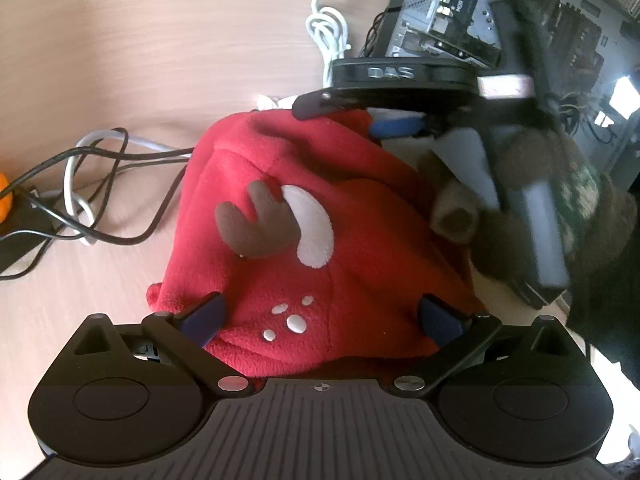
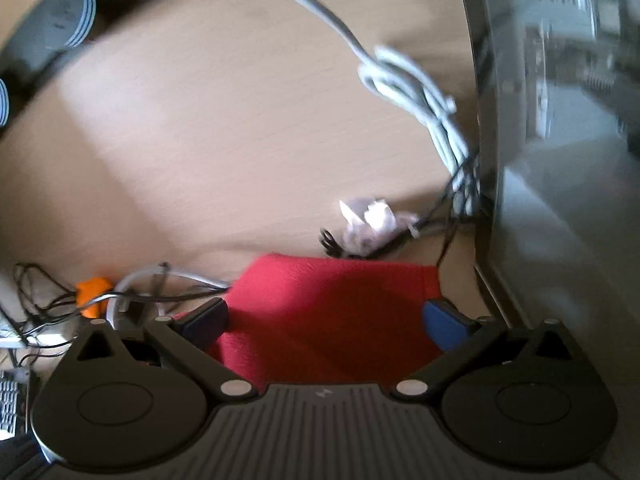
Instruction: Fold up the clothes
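A red fleece garment (image 1: 304,240) with a brown antler patch, a white patch and small paw prints lies bunched on the wooden table. My left gripper (image 1: 322,316) stands open at its near edge, blue pads on either side of the cloth. The right gripper (image 1: 396,120) shows in the left wrist view at the garment's far side, held by a hand in a brown sleeve (image 1: 560,200). In the right wrist view my right gripper (image 2: 324,318) is open over the red garment (image 2: 332,312), its pads wide apart with cloth between them.
Tangled black and white cables (image 1: 80,184) lie left of the garment, beside an orange object (image 2: 92,292). A knotted white cable (image 2: 404,84) and a crumpled white scrap (image 2: 368,224) lie beyond it. An open computer case (image 1: 500,12) stands at the right. The wooden table (image 2: 224,128) stretches beyond.
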The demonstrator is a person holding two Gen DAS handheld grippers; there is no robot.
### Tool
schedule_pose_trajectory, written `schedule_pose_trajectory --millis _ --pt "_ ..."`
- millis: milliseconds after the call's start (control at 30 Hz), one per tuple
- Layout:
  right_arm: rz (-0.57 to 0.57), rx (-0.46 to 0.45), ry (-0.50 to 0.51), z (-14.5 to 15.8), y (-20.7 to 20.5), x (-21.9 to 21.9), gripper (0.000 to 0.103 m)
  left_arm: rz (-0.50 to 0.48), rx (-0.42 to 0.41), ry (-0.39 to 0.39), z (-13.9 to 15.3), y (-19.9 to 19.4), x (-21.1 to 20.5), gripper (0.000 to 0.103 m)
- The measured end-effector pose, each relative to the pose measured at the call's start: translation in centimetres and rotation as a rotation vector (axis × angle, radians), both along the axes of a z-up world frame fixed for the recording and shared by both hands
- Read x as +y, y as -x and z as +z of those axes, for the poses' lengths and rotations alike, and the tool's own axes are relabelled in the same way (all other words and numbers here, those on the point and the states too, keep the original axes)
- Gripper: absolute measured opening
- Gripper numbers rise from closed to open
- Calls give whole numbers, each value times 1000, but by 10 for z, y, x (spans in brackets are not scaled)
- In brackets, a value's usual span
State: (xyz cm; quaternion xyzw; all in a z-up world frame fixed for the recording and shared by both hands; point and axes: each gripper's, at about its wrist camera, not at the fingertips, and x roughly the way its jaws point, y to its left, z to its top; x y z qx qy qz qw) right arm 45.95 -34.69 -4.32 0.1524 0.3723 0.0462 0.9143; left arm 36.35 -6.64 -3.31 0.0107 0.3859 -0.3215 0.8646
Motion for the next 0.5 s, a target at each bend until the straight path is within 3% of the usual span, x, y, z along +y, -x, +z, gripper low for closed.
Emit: schedule_pose_trajectory --millis 100,200,333,500 --pt "-16 54 -22 -15 -10 -6 103 1 -2 5 4 5 3 103" --pt "-12 -4 21 5 10 0 103 -3 -5 -7 7 12 6 103" --pt "68 -106 159 29 73 22 103 -20 8 -28 5 24 11 103" --pt "64 -98 284 21 135 39 103 -40 77 -26 -10 33 14 103"
